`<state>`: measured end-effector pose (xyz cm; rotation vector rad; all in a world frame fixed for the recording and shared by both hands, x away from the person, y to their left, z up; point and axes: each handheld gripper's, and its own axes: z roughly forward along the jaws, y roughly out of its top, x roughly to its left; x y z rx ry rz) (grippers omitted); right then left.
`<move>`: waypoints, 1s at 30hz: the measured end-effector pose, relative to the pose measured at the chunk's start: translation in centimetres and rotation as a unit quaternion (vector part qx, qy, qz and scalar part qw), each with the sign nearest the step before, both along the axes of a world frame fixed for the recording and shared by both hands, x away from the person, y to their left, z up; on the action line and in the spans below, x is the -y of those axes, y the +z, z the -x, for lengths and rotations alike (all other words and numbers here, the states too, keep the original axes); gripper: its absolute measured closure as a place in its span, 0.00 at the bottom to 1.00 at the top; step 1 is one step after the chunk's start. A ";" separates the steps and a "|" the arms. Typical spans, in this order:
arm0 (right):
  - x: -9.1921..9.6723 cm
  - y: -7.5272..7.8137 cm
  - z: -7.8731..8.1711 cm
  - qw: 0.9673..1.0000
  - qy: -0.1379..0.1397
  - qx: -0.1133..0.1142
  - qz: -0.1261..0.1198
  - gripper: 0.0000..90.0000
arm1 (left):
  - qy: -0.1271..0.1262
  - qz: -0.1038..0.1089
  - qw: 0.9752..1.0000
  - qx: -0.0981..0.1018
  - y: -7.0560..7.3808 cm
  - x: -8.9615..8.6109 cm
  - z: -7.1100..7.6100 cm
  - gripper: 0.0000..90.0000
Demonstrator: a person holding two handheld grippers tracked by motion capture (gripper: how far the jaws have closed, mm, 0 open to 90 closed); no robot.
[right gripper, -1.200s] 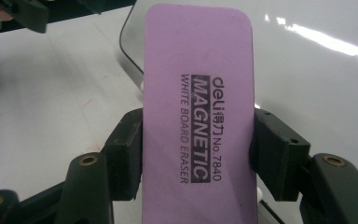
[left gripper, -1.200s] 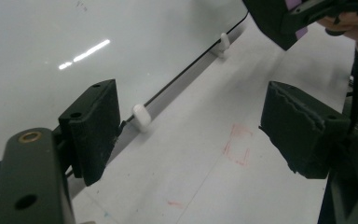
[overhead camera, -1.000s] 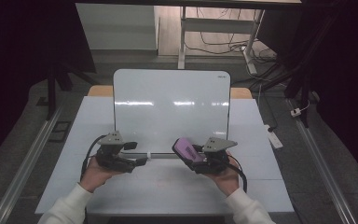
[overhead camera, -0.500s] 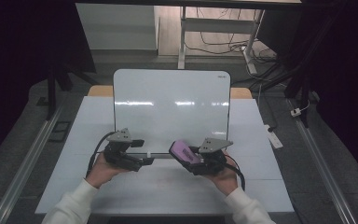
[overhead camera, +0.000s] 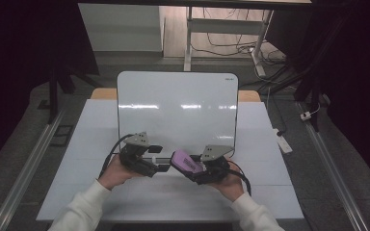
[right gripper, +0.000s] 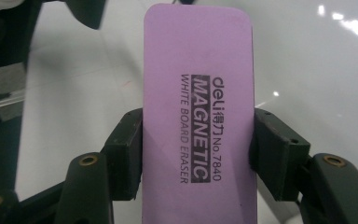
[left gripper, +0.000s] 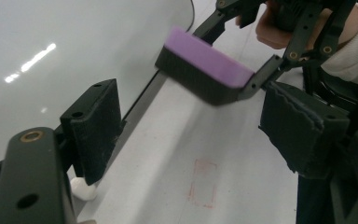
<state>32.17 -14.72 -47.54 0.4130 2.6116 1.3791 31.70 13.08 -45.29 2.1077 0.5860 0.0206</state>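
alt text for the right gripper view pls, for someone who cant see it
A purple whiteboard eraser, printed "deli MAGNETIC WHITE BOARD ERASER No.7840", is clamped by its long sides between the two black jaws of the right gripper. Behind it lies a glossy whiteboard with light reflections.

Dim room, glare streaks on whiteboard [overhead camera: 177, 108]

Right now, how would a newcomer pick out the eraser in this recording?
Start at the whiteboard lying on the table. At its near edge, the right gripper is clamped on the eraser, opposite the open left gripper. It is the only purple thing: a flat block printed "MAGNETIC WHITE BOARD ERASER".
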 end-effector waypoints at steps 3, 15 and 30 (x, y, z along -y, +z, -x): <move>-0.3 -0.2 0.1 1.000 0.020 -0.001 0.004 0.44 | -0.016 0.001 1.000 -0.005 -0.2 0.4 -0.1 0.24; -0.9 -0.3 0.5 0.998 0.068 -0.008 0.005 0.44 | -0.070 -0.011 0.997 -0.005 -0.5 1.4 0.1 0.38; -0.7 -0.4 0.1 0.997 0.071 -0.036 -0.013 0.41 | -0.059 0.002 0.998 -0.014 -0.4 1.2 0.2 0.45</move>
